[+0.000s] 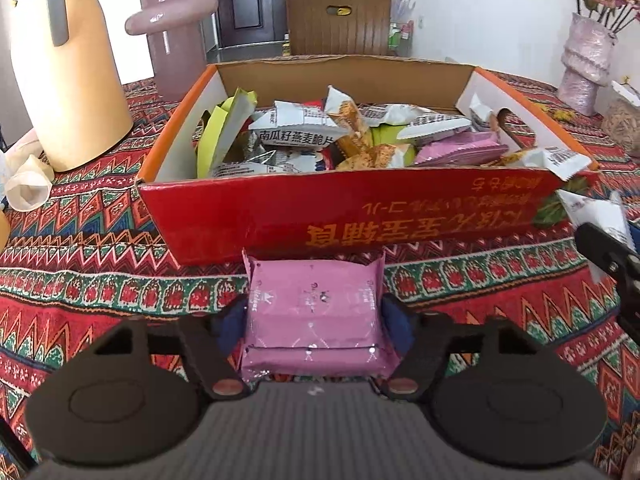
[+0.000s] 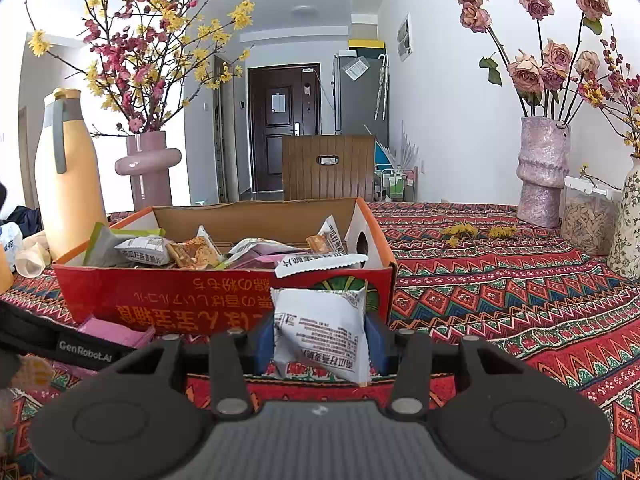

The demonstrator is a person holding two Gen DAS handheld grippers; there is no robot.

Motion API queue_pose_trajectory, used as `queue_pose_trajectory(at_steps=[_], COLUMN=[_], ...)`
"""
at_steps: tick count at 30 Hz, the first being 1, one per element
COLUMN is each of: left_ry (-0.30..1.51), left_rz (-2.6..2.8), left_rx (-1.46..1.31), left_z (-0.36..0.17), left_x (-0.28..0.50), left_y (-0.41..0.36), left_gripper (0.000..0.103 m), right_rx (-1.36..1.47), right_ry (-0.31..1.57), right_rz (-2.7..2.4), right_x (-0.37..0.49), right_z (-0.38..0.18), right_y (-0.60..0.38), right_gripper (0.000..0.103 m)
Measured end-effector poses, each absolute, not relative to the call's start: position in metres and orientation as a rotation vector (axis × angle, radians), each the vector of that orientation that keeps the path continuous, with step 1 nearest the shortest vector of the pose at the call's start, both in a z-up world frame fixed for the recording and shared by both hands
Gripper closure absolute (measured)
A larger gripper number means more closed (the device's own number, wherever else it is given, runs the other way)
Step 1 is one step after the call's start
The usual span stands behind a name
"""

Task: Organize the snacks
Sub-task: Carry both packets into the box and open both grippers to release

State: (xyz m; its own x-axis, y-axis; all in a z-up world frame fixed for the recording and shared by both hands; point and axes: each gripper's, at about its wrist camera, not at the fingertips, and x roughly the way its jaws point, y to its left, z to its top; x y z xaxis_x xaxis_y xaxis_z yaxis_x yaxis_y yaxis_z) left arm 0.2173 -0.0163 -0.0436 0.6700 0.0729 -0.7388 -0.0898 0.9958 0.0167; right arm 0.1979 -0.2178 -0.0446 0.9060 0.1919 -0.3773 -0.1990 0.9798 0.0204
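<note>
The left tongs [image 1: 313, 314] have a pink packet [image 1: 312, 312] between their blue pads [image 1: 394, 316]; the pads sit at its two sides, but whether they press on it cannot be told. The packet lies on the patterned cloth [image 1: 80, 264] of the bench, just in front of the red box [image 1: 352, 212].

The right tongs [image 2: 320, 344] are clamped on a white packet [image 2: 320, 332], its printed wrapper pinched between the blue pads [image 2: 376, 340] and standing upright above the cloth, close to the right end of the box's front wall. In the left wrist view this packet and a black part of the right tongs show at the right edge.

The box is open-topped, with orange rims, and holds a loose heap of snacks [image 1: 344, 136]: white, pink, yellow-green and orange wrappers. One white wrapper hangs over the front wall near the right corner.

Left of the box stands a cream jug [image 1: 60, 72] with a grey handle, and behind it a pink vase [image 1: 172, 28] with blossom branches. To the right, well apart from the box, a mottled vase [image 2: 540, 172] holds dried roses, with a clear jar [image 2: 586, 220] beside it.
</note>
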Motion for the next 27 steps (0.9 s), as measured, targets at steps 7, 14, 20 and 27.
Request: queue_pose_trajectory(at_steps=[7, 14, 20, 27], left_ry=[0.788, 0.690, 0.598, 0.514], left_rz=[0.063, 0.019, 0.006, 0.024], left_rx=[-0.030, -0.030, -0.036, -0.053], left_z=[-0.031, -0.003, 0.027, 0.052], left_x=[0.203, 0.184, 0.182, 0.196], left_y=[-0.016, -0.017, -0.021, -0.021], left_gripper=[0.035, 0.035, 0.035, 0.035], right_rx=[-0.026, -0.047, -0.038, -0.060], right_ry=[0.385, 0.358, 0.325, 0.237], right_rz=[0.210, 0.242, 0.274, 0.275], right_x=[0.197, 0.186, 0.177, 0.185], right_z=[-0.044, -0.039, -0.025, 0.007], right_y=[-0.216, -0.214, -0.212, -0.205], right_gripper=[0.058, 0.058, 0.058, 0.058])
